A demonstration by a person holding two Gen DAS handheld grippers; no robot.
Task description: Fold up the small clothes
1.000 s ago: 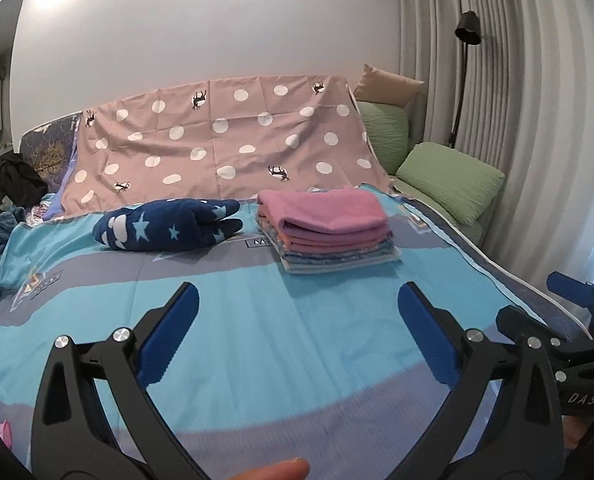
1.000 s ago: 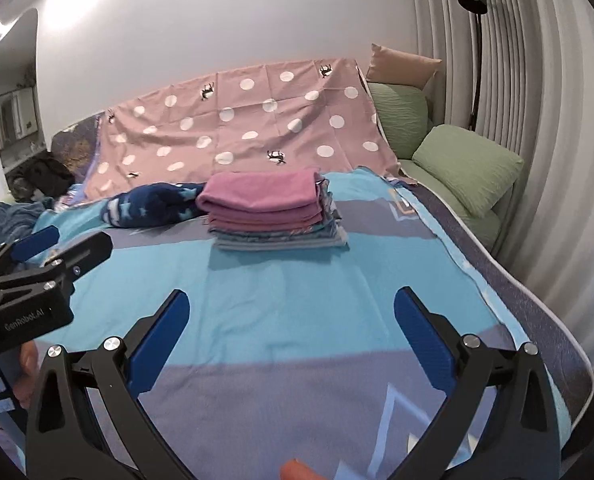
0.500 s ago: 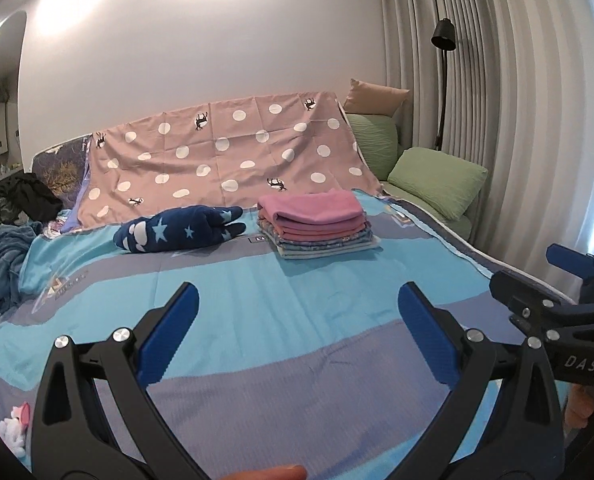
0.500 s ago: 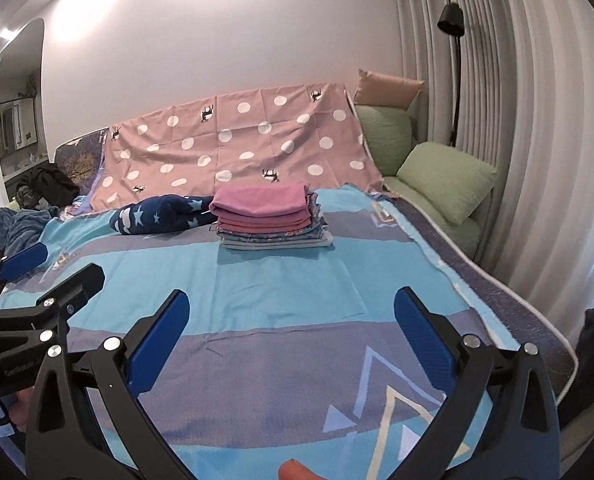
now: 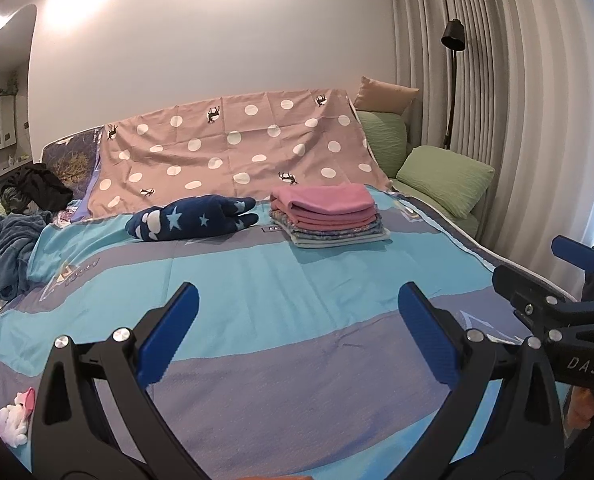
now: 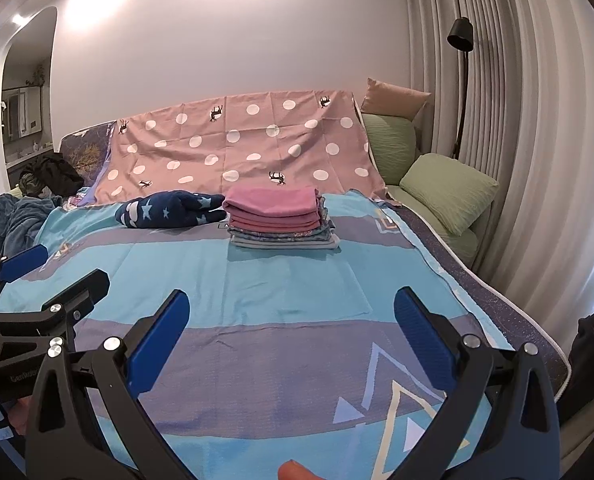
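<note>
A neat stack of folded clothes [image 5: 329, 216] [image 6: 281, 216], pink ones on top, sits at the far middle of the blue bedspread [image 5: 277, 280] [image 6: 289, 280]. To its left lies a rumpled navy garment with stars [image 5: 193, 220] [image 6: 169, 210]. My left gripper [image 5: 297, 300] is open and empty, held well back from both. My right gripper [image 6: 291, 308] is likewise open and empty. Each gripper shows at the edge of the other's view: the right gripper [image 5: 565, 280] on the right, the left gripper [image 6: 45, 276] on the left.
A pink polka-dot sheet [image 5: 233, 152] drapes the headboard. Green pillows [image 5: 445, 176] line the right side by grey curtains and a black floor lamp [image 5: 453, 80]. A dark blue blanket [image 5: 5, 248] and dark clothes [image 5: 37, 192] lie at the left. A small white and pink toy [image 5: 15, 416] sits near left.
Both grippers have drawn back and risen from the bed, so the folded stack and the navy garment look farther off. Both stay open.
</note>
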